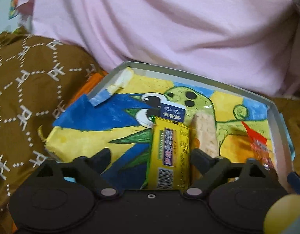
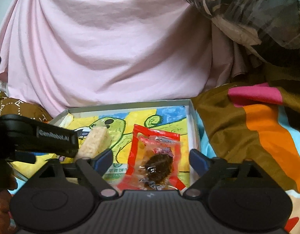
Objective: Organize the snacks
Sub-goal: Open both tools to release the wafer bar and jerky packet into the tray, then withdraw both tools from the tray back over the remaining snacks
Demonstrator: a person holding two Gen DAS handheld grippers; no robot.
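The near end of the yellow bar (image 1: 169,154) is cut off behind the body of the left gripper (image 1: 150,156), and the print on its wrapper is too blurred to read. A small blue pack (image 1: 172,114) lies at its far end, partly covered by it. The clear-wrapped rice cake (image 1: 205,134) is hidden at its near end by the right finger (image 1: 203,157). The red pouch (image 2: 155,159) also runs under the body of the right gripper (image 2: 150,159), so its near edge cannot be seen; its contents show only as a dark lump through the clear window.

All four snacks lie in the shallow box (image 2: 128,105), whose floor bears a painted green creature; it rests on the brown patterned cloth (image 1: 23,89), below pink fabric (image 2: 103,44).

The yellow bar's long axis runs away from the left gripper, barcode end nearest. The rice cake lies roughly parallel, just beside it on the right. The red pouch likewise points away from the right gripper, tilted slightly left.

The left gripper's jaws stand spread, with the yellow bar between them; the right finger seems close to the bar's edge, though contact is hard to judge. The right gripper is also spread wide, the pouch lying between its blue-padded fingers (image 2: 103,159), clear of both.
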